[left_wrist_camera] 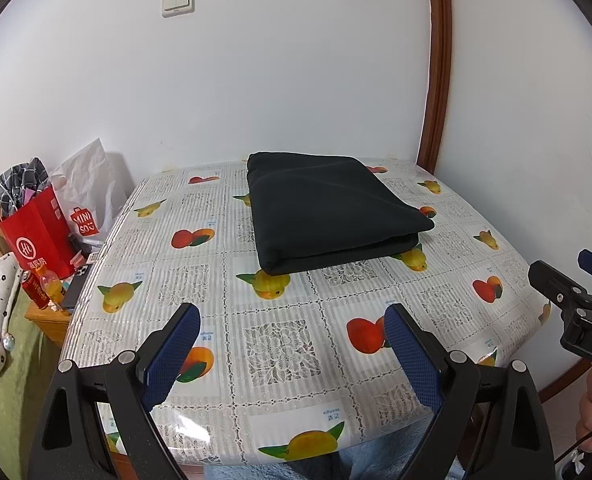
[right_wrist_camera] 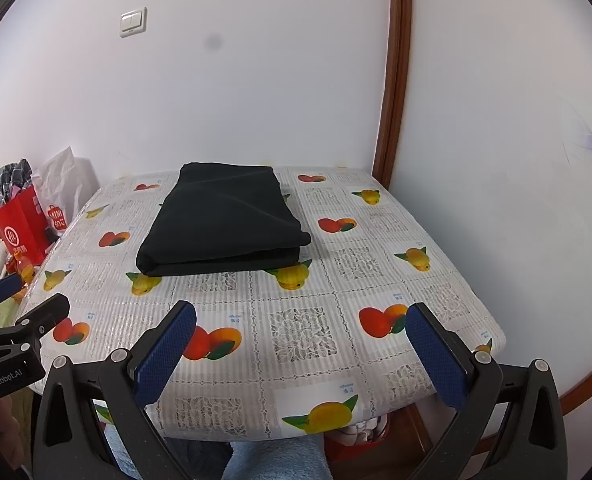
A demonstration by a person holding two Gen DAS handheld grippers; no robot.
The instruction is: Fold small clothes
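A black garment (left_wrist_camera: 331, 212) lies folded into a thick rectangle on the far half of the table (left_wrist_camera: 280, 344), near the wall. It also shows in the right wrist view (right_wrist_camera: 228, 220). My left gripper (left_wrist_camera: 292, 320) is open and empty, held above the table's near edge, well short of the garment. My right gripper (right_wrist_camera: 301, 320) is open and empty too, above the near edge. Each gripper shows at the side of the other's view: the right one (left_wrist_camera: 575, 280) and the left one (right_wrist_camera: 20, 300).
The table wears a fruit-print plastic cloth and stands in a white corner with a brown door frame (left_wrist_camera: 435, 80). Left of it, a red paper bag (left_wrist_camera: 40, 236), a white Miniso bag (left_wrist_camera: 88, 200), bottles and bedding crowd a wooden stand.
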